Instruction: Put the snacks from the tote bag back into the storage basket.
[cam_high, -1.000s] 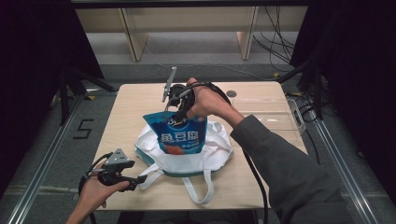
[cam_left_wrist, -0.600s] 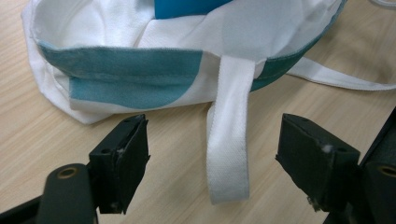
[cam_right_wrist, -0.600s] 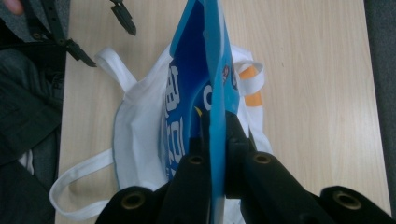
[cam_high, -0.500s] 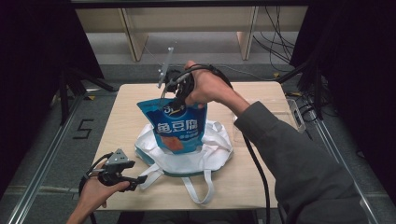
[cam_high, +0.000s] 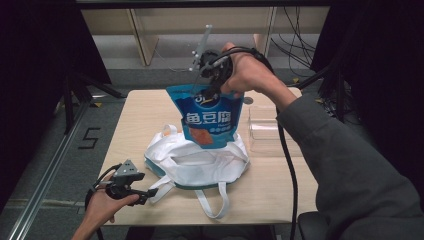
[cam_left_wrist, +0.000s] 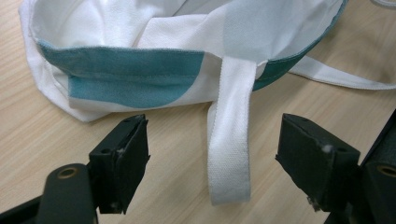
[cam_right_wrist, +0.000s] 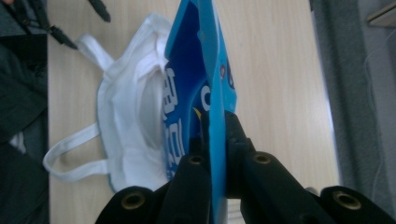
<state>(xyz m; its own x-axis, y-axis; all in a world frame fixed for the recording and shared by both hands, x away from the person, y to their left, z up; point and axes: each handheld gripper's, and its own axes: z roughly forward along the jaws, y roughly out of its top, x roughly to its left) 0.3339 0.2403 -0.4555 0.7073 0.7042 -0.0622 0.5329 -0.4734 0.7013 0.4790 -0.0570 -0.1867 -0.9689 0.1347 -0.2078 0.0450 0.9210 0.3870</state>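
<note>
Blue snack pouch (cam_high: 209, 117) pinched at top edge by right gripper (cam_high: 209, 82), hanging above white tote bag (cam_high: 197, 162), apparently clear of it. Left gripper (cam_left_wrist: 212, 163) wide open astride bag's strap (cam_left_wrist: 231, 140), holding nothing.

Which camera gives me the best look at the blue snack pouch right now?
The high view: the blue snack pouch hangs face-on above the white bag. The right gripper view shows it edge-on, pinched in the jaws.
</note>
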